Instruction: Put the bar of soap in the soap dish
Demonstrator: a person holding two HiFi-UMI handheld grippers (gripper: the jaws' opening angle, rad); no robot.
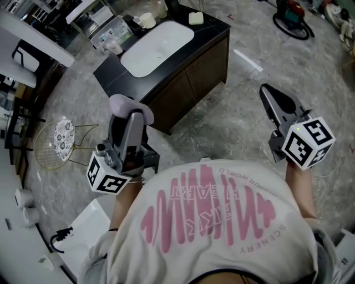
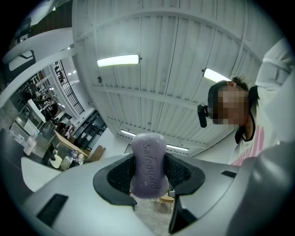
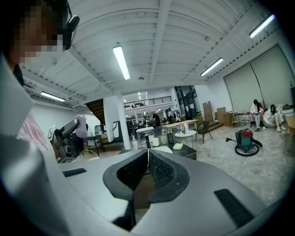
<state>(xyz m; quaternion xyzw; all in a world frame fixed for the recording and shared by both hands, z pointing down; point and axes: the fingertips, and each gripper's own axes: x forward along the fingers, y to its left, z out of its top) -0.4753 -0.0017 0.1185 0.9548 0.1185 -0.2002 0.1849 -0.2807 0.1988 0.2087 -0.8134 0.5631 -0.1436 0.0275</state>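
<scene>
A purple bar of soap [image 2: 148,163] stands on end between the jaws of my left gripper [image 2: 150,177], which is shut on it and points up at the ceiling. In the head view that soap [image 1: 131,104] tops the left gripper [image 1: 130,113], held in front of the person's chest, short of the black cabinet [image 1: 208,58]. A pale green soap dish [image 1: 196,18] sits on the cabinet's far right corner, beside the white sink basin [image 1: 158,47]. My right gripper [image 1: 267,90] is raised at the right, shut and empty. The right gripper view shows the dish [image 3: 177,146] far ahead.
A cup [image 1: 147,20] and bottles [image 1: 113,45] stand at the back of the cabinet. To the left, on the floor, stands a gold wire stool [image 1: 58,141]. A red vacuum cleaner [image 1: 291,16] lies far right. Marble floor [image 1: 238,119] separates me from the cabinet.
</scene>
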